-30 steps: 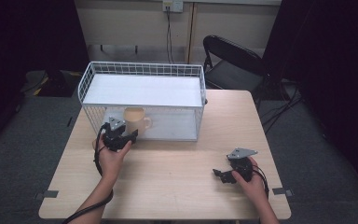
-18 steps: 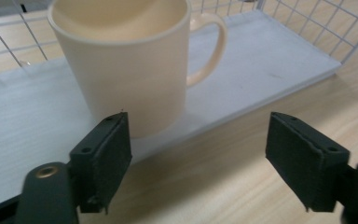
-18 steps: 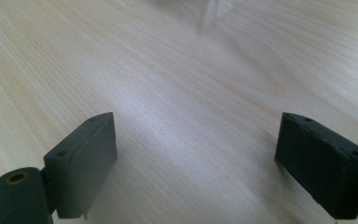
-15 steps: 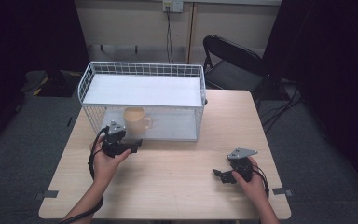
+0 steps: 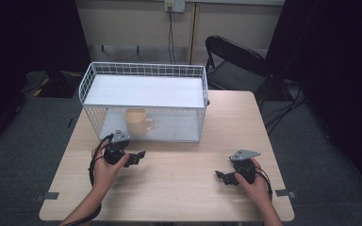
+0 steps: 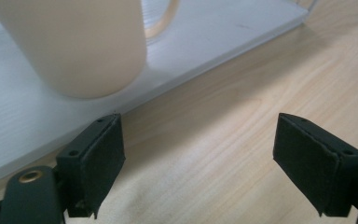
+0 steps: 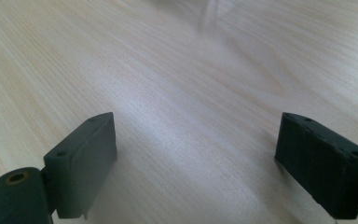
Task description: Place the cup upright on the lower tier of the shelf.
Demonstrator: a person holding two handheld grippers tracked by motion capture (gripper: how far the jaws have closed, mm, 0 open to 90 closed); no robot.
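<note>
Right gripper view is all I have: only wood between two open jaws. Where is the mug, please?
Observer: The mug stands upright on the lower white board of the wire rack.
Operator: Does the left gripper hold it?
Observer: No. The left gripper is open with nothing between its jaws, which have just been opening; the mug stands just beyond them.
Operator: Where is my gripper?
Observer: The right gripper is low over the table, near its front right corner.
</note>
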